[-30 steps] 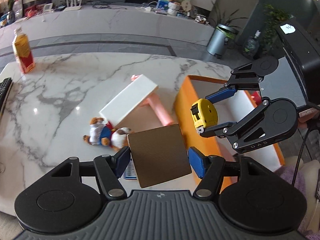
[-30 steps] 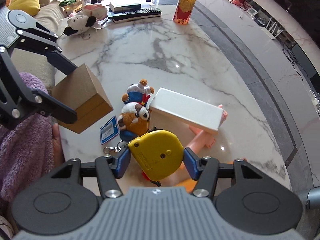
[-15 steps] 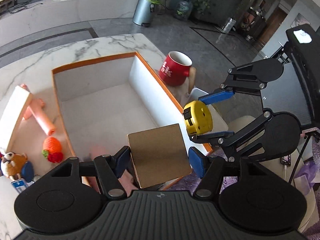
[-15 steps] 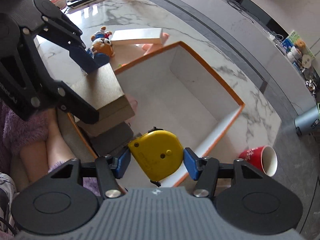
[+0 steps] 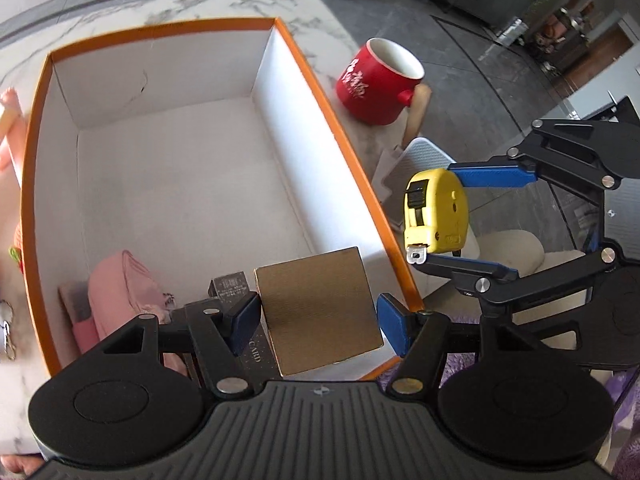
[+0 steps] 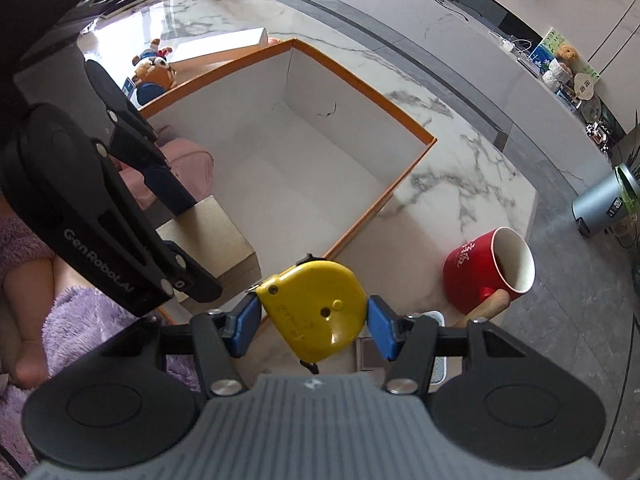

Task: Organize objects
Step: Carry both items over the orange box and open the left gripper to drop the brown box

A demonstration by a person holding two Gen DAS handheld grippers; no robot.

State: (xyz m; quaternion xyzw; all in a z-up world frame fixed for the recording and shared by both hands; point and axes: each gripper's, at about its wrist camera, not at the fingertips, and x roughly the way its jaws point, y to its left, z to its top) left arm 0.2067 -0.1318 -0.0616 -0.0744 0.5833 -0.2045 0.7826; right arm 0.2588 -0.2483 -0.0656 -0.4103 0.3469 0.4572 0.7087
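My left gripper point(image 5: 318, 320) is shut on a brown cardboard box point(image 5: 316, 304) and holds it over the near right corner of the orange-rimmed white storage box point(image 5: 304, 72). The cardboard box also shows in the right wrist view point(image 6: 212, 232). My right gripper point(image 6: 314, 326) is shut on a yellow tape measure point(image 6: 316, 308), held outside the storage box's point(image 6: 412, 168) near right side; the tape measure shows in the left wrist view too point(image 5: 434, 212). A pink pouch point(image 5: 120, 284) and a dark flat item point(image 5: 230, 288) lie inside the storage box.
A red mug point(image 5: 376, 80) stands on the marble table point(image 6: 460, 160) right of the storage box. A plush bear toy point(image 6: 154, 68) and a white flat box point(image 6: 224, 42) lie beyond the storage box's left side. A purple blanket point(image 6: 80, 312) is near me.
Both grippers swung right from the table's toys to the storage box. The left now holds the cardboard box lower over the storage box's near corner; the tape measure sits beside the box's right wall.
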